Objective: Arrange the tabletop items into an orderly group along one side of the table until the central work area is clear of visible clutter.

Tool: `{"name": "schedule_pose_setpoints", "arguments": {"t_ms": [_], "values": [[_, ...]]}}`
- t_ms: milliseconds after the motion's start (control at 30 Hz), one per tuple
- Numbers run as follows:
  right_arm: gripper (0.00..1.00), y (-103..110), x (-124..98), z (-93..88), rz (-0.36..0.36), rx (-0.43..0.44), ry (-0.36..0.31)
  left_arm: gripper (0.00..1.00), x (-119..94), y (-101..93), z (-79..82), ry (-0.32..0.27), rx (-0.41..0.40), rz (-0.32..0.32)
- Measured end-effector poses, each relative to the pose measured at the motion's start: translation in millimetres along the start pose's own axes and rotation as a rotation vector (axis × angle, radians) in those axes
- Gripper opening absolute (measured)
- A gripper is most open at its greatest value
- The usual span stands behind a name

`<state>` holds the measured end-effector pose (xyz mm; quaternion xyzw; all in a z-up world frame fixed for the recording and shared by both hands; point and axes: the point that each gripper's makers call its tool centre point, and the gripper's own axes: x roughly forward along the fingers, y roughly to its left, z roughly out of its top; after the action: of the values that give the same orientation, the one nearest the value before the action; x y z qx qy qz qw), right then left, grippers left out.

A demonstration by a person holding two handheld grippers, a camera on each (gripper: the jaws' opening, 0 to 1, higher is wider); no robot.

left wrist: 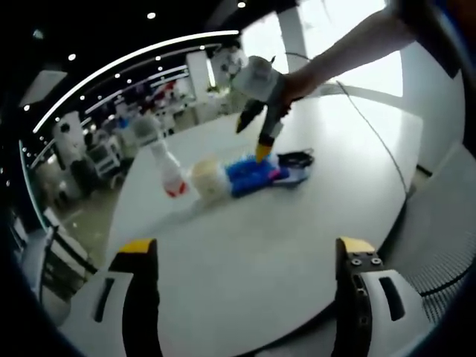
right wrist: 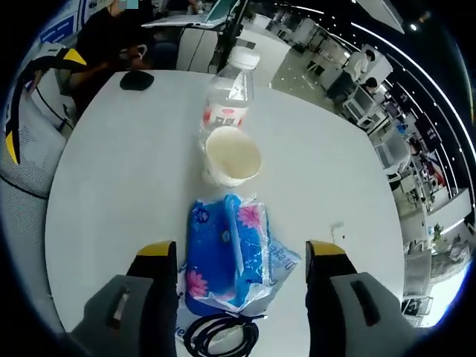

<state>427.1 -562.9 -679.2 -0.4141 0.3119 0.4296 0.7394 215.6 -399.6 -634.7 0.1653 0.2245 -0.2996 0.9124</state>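
Here the right claw (right wrist: 242, 256) gapes wide astride the tissue pack (right wrist: 227, 253), gripping nothing.

black cable (right wrist: 223, 333) cut off at lower edge; bottle (left wrist: 165, 160) blurred, label unreadable

The left gripper view looks from well back across the counter (left wrist: 245, 253) toward the cup (left wrist: 209, 178). The right gripper view looks steeply down, close above the tissue pack (right wrist: 227, 253). Both share cup (right wrist: 232, 155), bottle (right wrist: 227, 100) and pack.
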Motion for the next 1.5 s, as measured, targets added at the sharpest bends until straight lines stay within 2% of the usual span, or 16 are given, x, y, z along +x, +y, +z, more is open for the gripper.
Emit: {"name": "schedule_pose_setpoints", "arguments": {"t_ms": [467,633,933,1200,1500], "values": [[0.66,1.1,6.0,-23.3,0.002,0.065,0.009,0.99,-3.7,4.2,1.6,-0.015,-0.006,0.023],[0.57,1.2,11.5,-26.8,-0.002,0.058,0.001,1.00,-3.8,4.3,1.0,-0.011,-0.003,0.024],[0.38,1.7,23.6,-19.2,0.000,0.031,-0.039,1.00,-3.0,5.9,-2.0,0.001,-0.008,0.028],[0.23,2.9,33.7,-16.8,0.018,0.004,-0.048,0.99,-2.9,7.6,-2.0,0.003,-0.010,0.039],[0.17,13.9,40.3,-16.0,0.040,-0.023,-0.029,0.98,-1.2,4.5,-4.8,0.020,0.003,0.028]]}}
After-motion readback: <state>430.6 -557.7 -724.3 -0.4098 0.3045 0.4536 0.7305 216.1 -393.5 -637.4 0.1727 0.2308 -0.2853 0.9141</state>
